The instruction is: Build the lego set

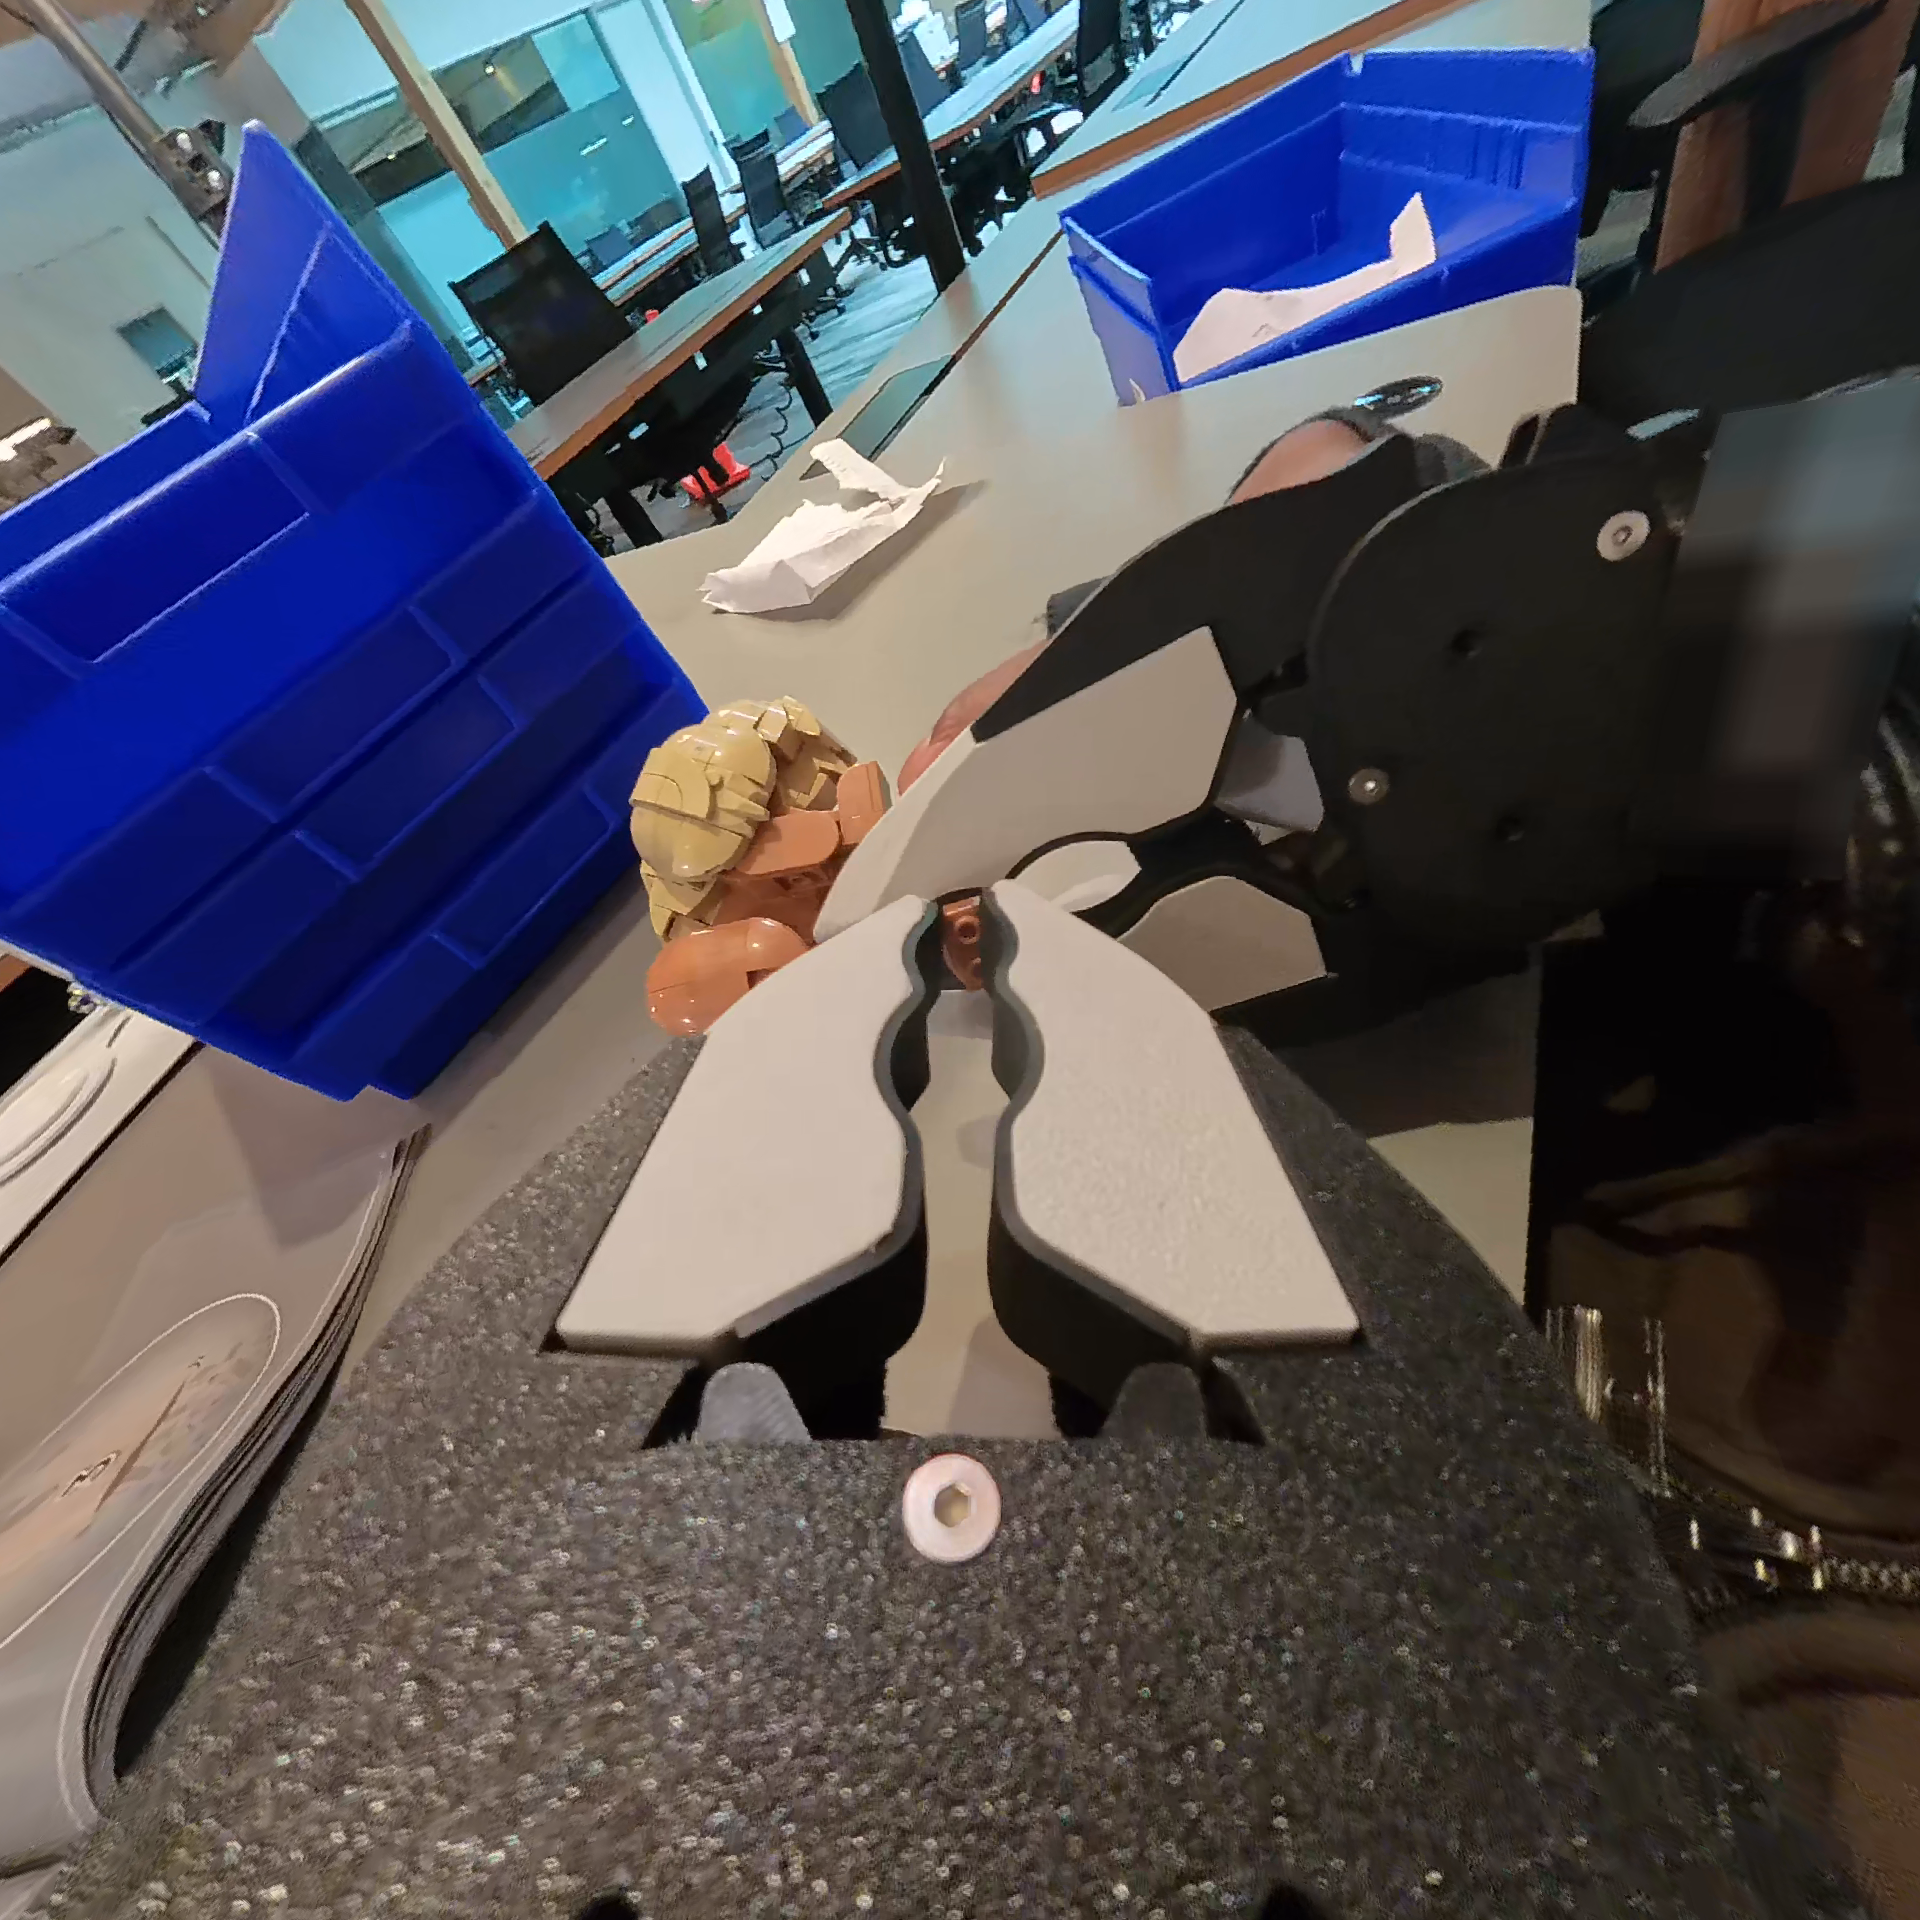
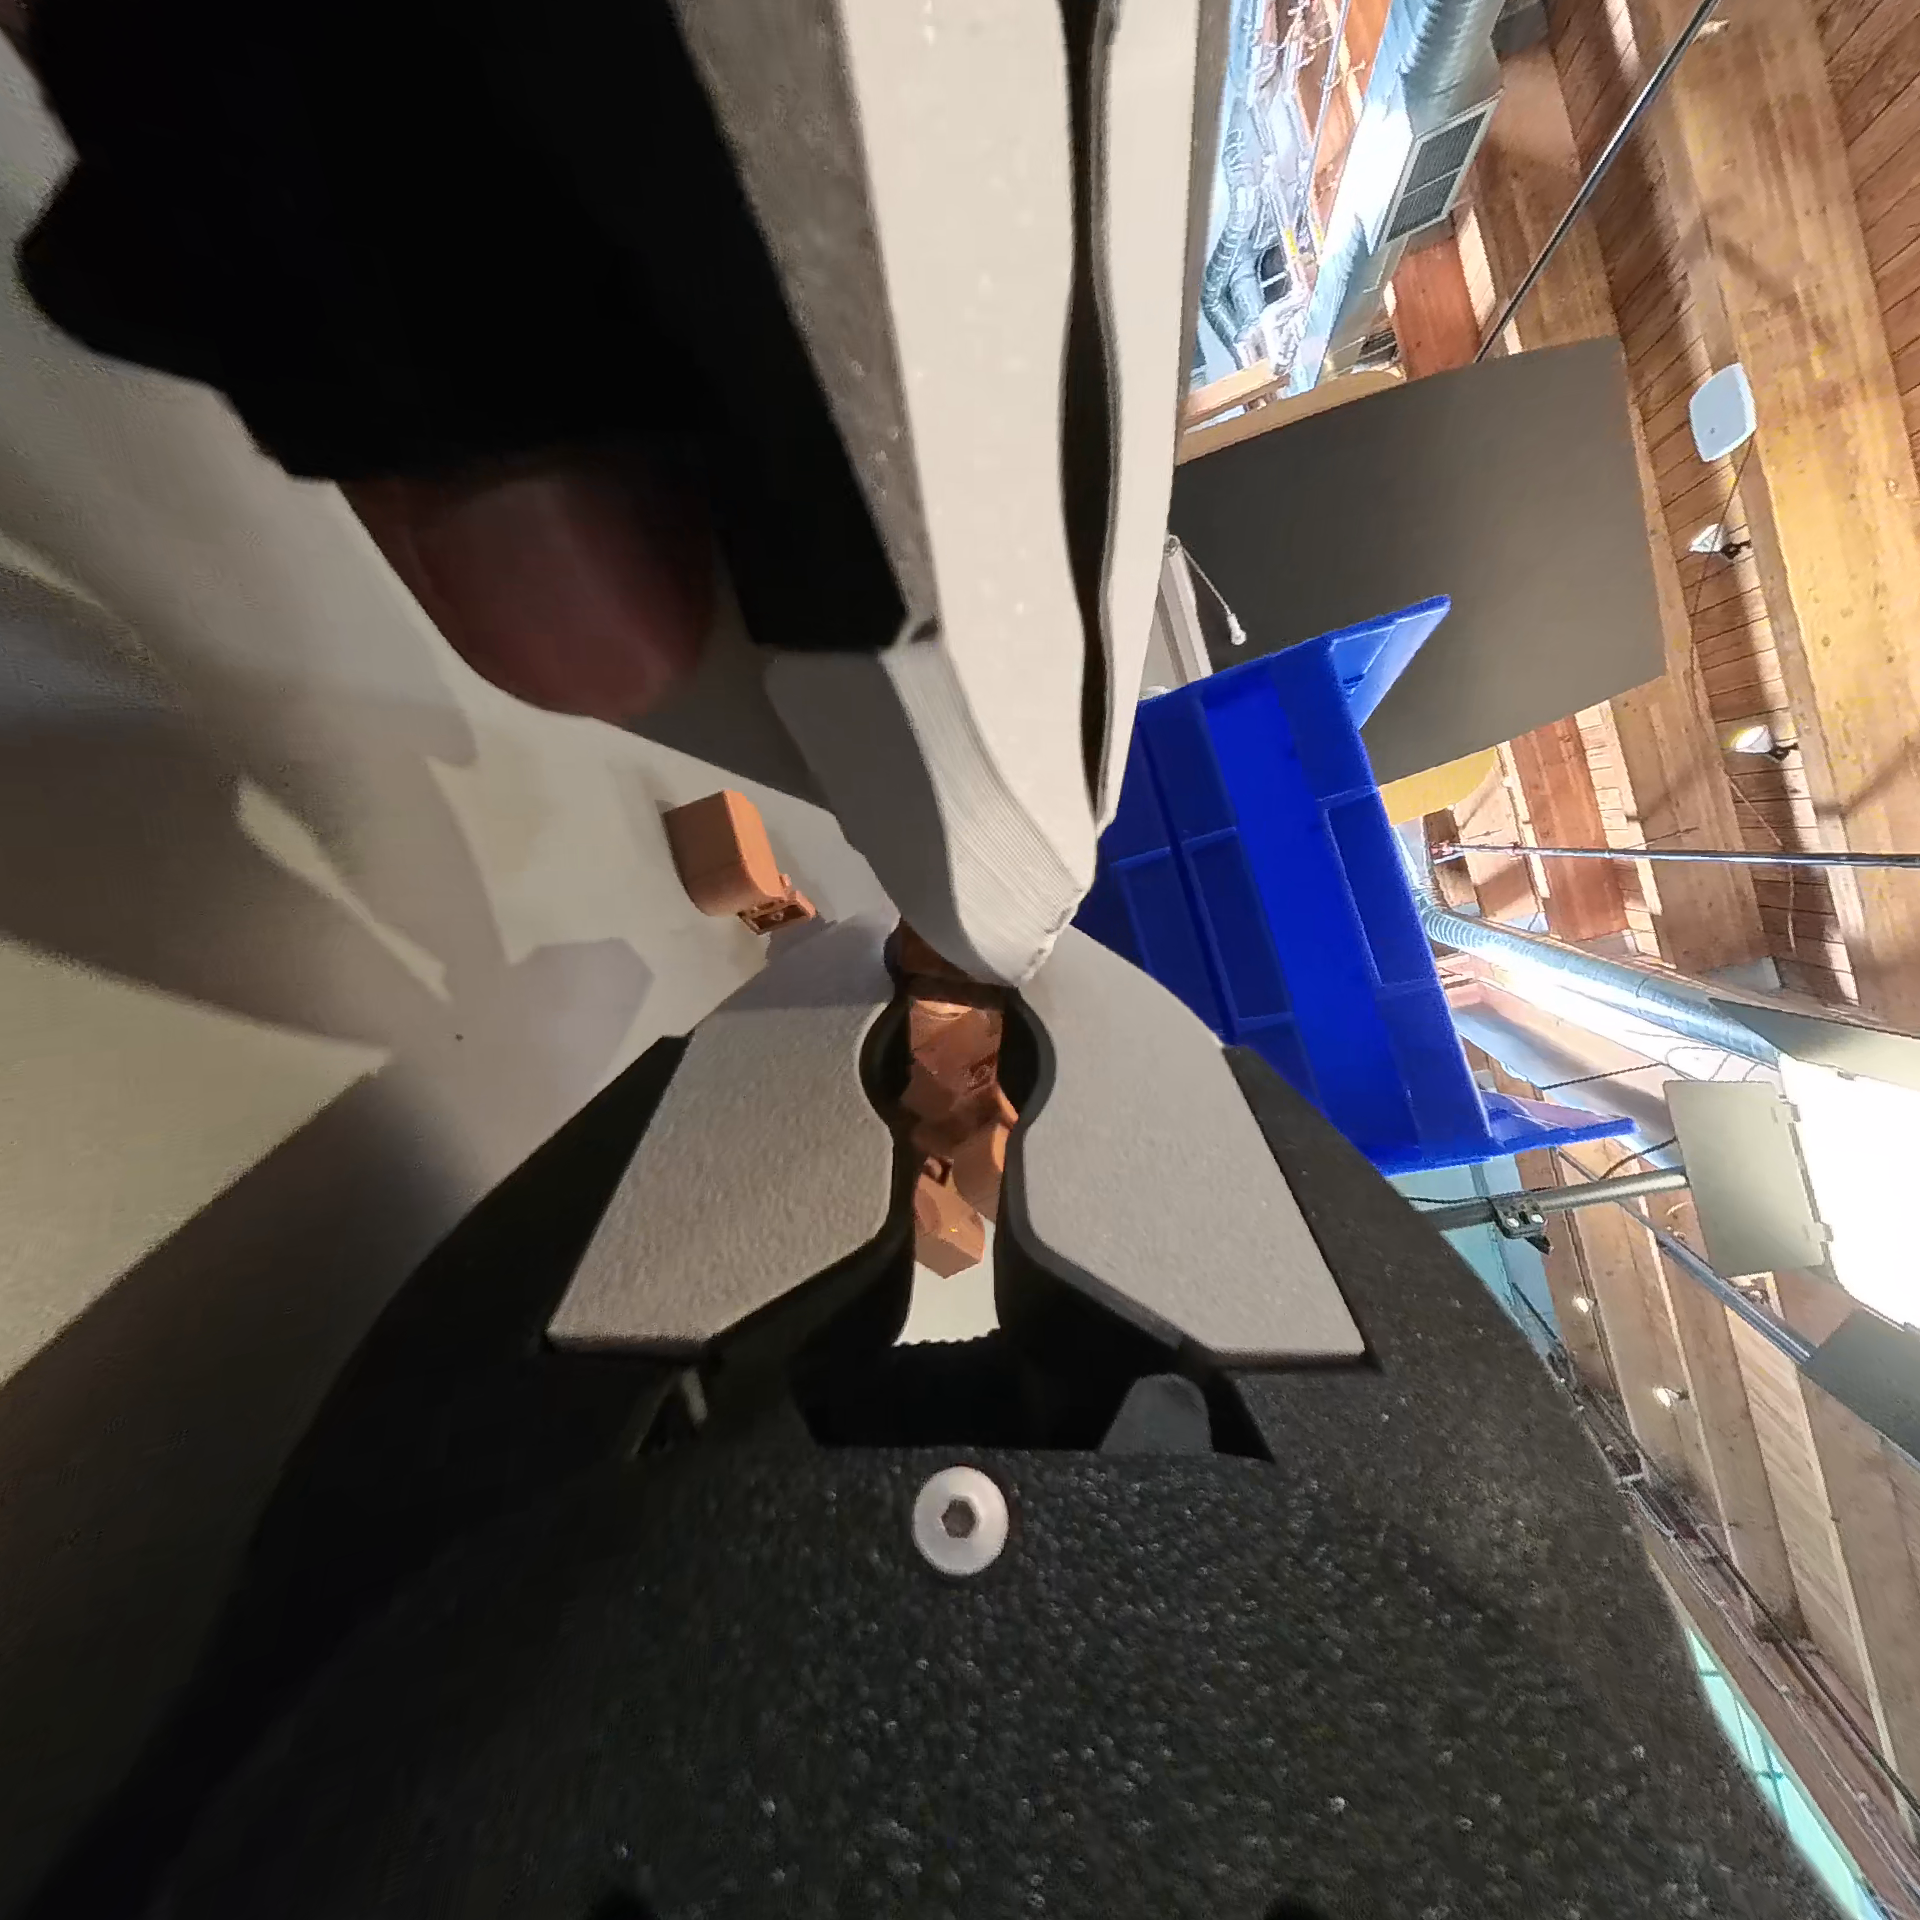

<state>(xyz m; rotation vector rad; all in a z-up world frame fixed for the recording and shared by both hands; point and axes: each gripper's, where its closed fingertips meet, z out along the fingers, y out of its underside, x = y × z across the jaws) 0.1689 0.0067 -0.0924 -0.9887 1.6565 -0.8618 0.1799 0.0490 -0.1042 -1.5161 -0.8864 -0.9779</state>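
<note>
A lego figure (image 1: 727, 831) with a tan rounded top and brown body lies on the grey table (image 1: 1039, 520), just past my fingertips. My left gripper (image 1: 961, 920) is shut on a brown part of the figure (image 1: 964, 940). My right gripper (image 1: 904, 883) reaches in from the right, its fingers crossing over the left fingertips at the same brown part. In the right wrist view my right gripper (image 2: 956, 987) is shut on brown lego pieces (image 2: 951, 1122), and the left gripper (image 2: 1023, 961) comes down from above, its tips touching them. A loose brown piece (image 2: 727, 852) lies on the table.
A tilted blue bin (image 1: 312, 748) stands close on the left of the figure and also shows in the right wrist view (image 2: 1299, 883). A second blue bin (image 1: 1330, 208) holding paper is at the far right. Crumpled white paper (image 1: 821, 540) lies beyond. An instruction booklet (image 1: 156, 1403) lies near left. Spacing between my two grippers at the tips: around 4 cm.
</note>
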